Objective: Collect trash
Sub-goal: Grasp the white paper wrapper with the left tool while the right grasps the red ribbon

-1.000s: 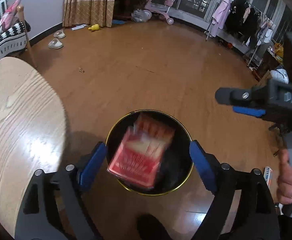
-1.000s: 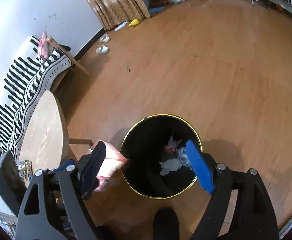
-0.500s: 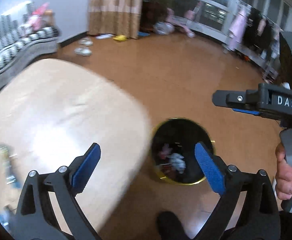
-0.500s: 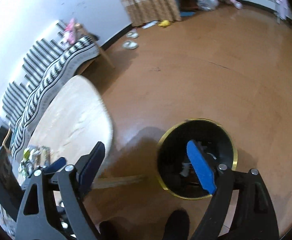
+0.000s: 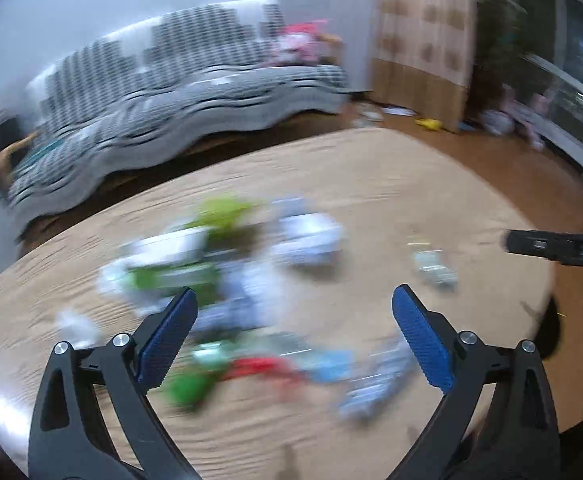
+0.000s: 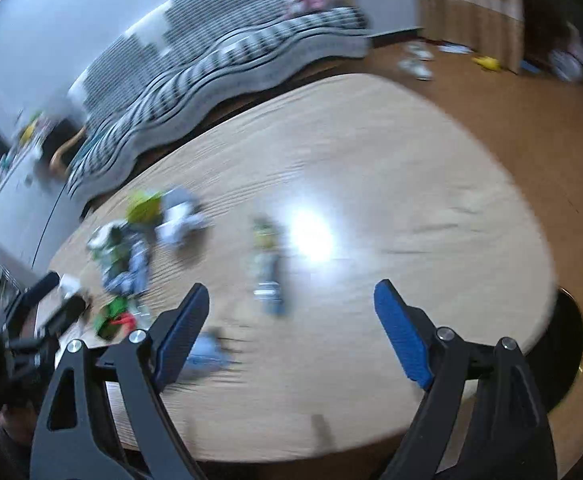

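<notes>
Left claw (image 5: pixel 291 320): jaws spread wide, nothing between the blue pads; they have just been opening further.
Right claw (image 6: pixel 291 320): jaws wide apart and empty, over the light wooden counter (image 6: pixel 391 152).
Trash heap (image 5: pixel 195 264): green, white and blue wrappers, badly blurred, lying on the counter just ahead of the left claw and a little to its left-pad side.
Nearer scraps (image 5: pixel 259 368): a red and green piece with a pale blue one, on the counter between and below the left claw's pads in the left wrist view; too smeared to name.
Small packet (image 5: pixel 435 268): lies alone on the counter ahead of the left claw's right pad.
Long wrapper (image 6: pixel 267 268): stretched on the counter straight ahead of the right claw, between its pads in view, apart from them.
Blue scrap (image 6: pixel 207 354): on the counter right beside the right claw's left pad; whether it touches I cannot tell.
Bin (image 6: pixel 567 352): dark with a gold rim, on the floor past the counter edge, to the right of the right claw.
Sofa (image 5: pixel 179 120): striped, well beyond the counter.
</notes>
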